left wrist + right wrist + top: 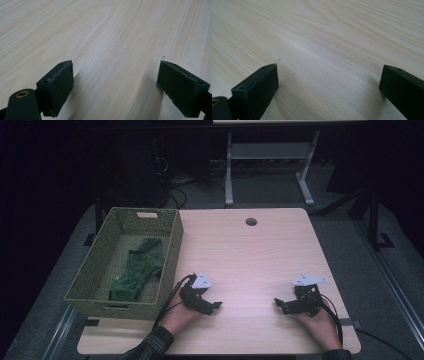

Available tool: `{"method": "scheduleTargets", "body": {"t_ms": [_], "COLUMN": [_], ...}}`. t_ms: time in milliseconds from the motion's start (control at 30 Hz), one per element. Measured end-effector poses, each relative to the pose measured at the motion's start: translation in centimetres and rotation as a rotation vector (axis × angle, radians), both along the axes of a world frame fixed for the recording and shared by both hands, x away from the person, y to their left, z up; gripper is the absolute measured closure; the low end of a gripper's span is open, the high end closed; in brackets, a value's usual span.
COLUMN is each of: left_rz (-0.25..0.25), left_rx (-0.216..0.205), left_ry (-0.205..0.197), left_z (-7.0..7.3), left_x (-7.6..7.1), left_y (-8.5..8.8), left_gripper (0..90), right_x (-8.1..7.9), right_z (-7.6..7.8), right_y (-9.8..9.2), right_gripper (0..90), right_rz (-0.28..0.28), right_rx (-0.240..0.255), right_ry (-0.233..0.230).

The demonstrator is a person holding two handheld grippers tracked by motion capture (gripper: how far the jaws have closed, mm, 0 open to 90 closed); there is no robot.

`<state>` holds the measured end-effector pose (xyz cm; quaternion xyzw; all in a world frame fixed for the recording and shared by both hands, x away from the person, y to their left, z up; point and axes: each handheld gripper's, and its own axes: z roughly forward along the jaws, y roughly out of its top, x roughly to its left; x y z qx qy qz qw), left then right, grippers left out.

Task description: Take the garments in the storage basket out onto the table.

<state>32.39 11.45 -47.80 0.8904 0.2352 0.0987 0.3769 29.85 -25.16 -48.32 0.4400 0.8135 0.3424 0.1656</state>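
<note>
A woven olive-green basket (167, 257) stands at the table's left edge with a crumpled green cloth (140, 267) lying inside it. My left gripper (216, 306) rests low on the light wooden table (250, 255), just right of the basket's near corner, jaws pointing right. In the left gripper view its jaws (115, 85) stand wide apart over bare wood. My right gripper (278, 304) lies near the table's front right, jaws pointing left toward the other gripper. The right gripper view shows those jaws (328, 86) open with nothing between them.
A round cable hole (251, 222) sits near the table's far edge. Beyond the table stands a white desk frame (270, 155) on a dark floor with cables. Cables trail from both grippers toward the front edge.
</note>
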Motion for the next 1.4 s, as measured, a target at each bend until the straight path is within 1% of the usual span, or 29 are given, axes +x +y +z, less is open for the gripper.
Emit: {"method": "scheduleTargets", "body": {"t_ms": [467, 567, 800, 900, 933, 1033, 1067, 1133, 1167, 1200, 1233, 1300, 1400], "left_rz": [-0.002, 0.0, 0.007, 0.006, 0.009, 0.004, 0.008, 0.015, 0.015, 0.013, 0.0, 0.0, 0.01], "left_rx": [0.003, -0.002, 0.004, -0.001, -0.007, -0.004, -0.011, -0.026, -0.026, -0.033, -0.025, -0.022, -0.043], "left_ry": [-0.001, 0.0, 0.008, 0.013, 0.013, 0.006, 0.007, 0.018, 0.018, 0.027, 0.024, 0.021, 0.021], "left_z": [0.0, 0.0, 0.3, 0.4, 0.6, 0.9, 1.1, 1.2, 1.2, 1.3, 1.4, 1.6, 1.9], "left_x": [0.0, 0.2, 0.2, 0.2, 0.1, 0.1, 0.1, 0.2, 0.2, 0.2, 0.2, 0.2, 0.4], "left_y": [0.1, 0.1, 0.2, 0.2, 0.2, 0.2, 0.2, 0.4, 0.4, 0.4, 0.3, 0.3, 0.4], "left_gripper": [13.0, 13.0, 12.9, 12.9, 12.9, 12.9, 13.0, 13.1, 13.2, 13.2, 13.2, 13.2, 13.2], "right_x": [0.0, 0.0, 0.0, 0.0, 0.0, 0.0, 0.0, 0.0, 0.0, 0.0, 0.0, 0.0, 0.0], "right_z": [0.0, 0.0, 0.0, 0.0, 0.0, 0.0, 0.0, 0.0, 0.0, 0.0, 0.0, 0.0, 0.0], "right_y": [0.0, 0.0, 0.0, 0.0, 0.0, 0.0, 0.0, 0.0, 0.0, 0.0, 0.0, 0.0, 0.0], "right_gripper": [2.0, 2.0, 2.0, 2.0, 2.0, 2.0, 2.0, 2.0, 2.0, 2.0, 2.0, 2.0, 2.0], "right_rz": [0.0, 0.0, -0.007, -0.006, -0.007, -0.006, -0.007, -0.007, -0.007, -0.007, -0.007, -0.006, -0.007], "right_rx": [0.0, -0.001, 0.001, 0.001, 0.002, 0.001, 0.001, 0.001, 0.001, 0.001, 0.001, 0.001, 0.001], "right_ry": [0.002, 0.001, 0.002, 0.002, 0.003, 0.002, 0.003, 0.003, 0.003, 0.002, 0.002, 0.003, 0.002]}}
